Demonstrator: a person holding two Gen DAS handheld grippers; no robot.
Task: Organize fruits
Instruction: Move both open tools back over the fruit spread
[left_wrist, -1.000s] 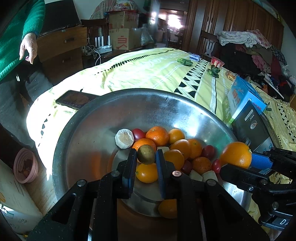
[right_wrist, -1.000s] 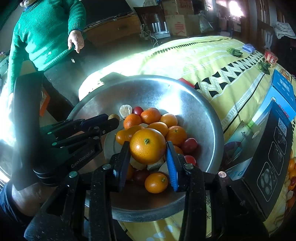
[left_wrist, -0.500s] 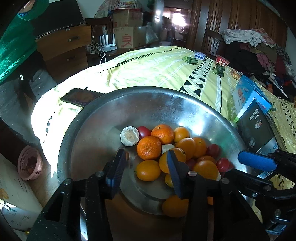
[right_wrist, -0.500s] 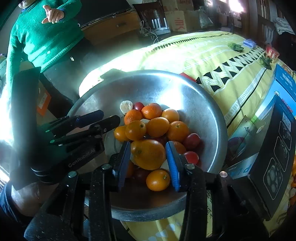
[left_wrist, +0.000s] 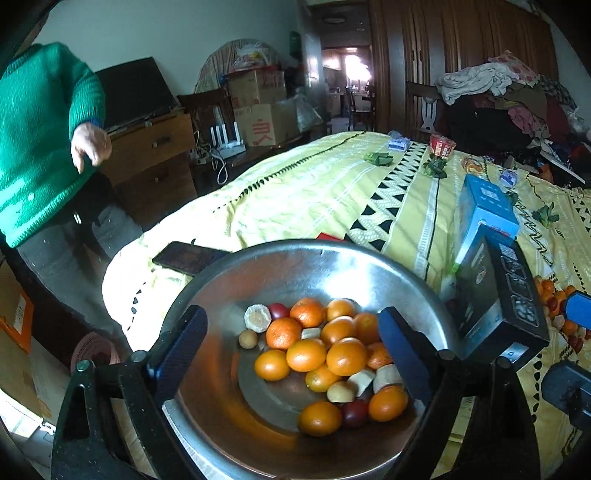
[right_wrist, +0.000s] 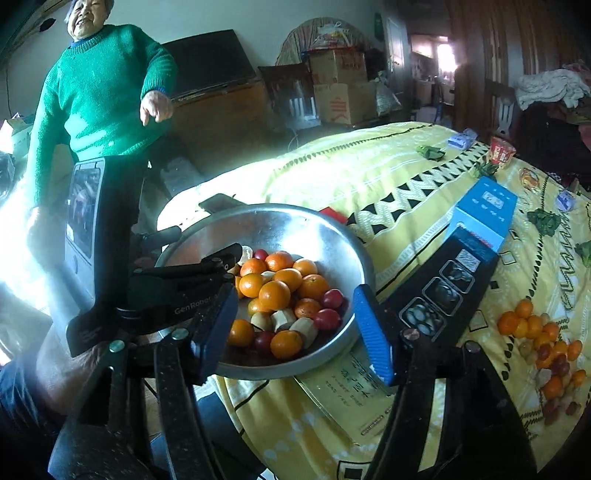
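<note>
A wide steel bowl (left_wrist: 295, 246) (right_wrist: 355, 258) on the yellow cloth holds oranges (left_wrist: 306, 354) (right_wrist: 274, 294), red fruits (right_wrist: 327, 318), pale cut pieces (left_wrist: 384, 376) and a small brown fruit (left_wrist: 247, 338). My left gripper (left_wrist: 291, 332) hovers above the bowl's near side, its jaws opening wide with nothing between them. My right gripper (right_wrist: 295, 306) hangs over the bowl's near rim, jaws also opening and empty. In the right wrist view the left gripper (right_wrist: 192, 280) shows at the bowl's left. A loose pile of fruit (right_wrist: 539, 343) lies on the cloth to the right.
A dark box (left_wrist: 495, 295) and a blue box (left_wrist: 484, 214) stand just right of the bowl. A phone (left_wrist: 188, 256) lies behind its left rim, a booklet (right_wrist: 351, 391) under its front. A person in a green sweater (right_wrist: 99, 92) stands left of the table.
Both grippers let go: the left dropped its small brownish fruit and the right its orange into the bowl. Both have since risen, pulled back and spread their jaws.
</note>
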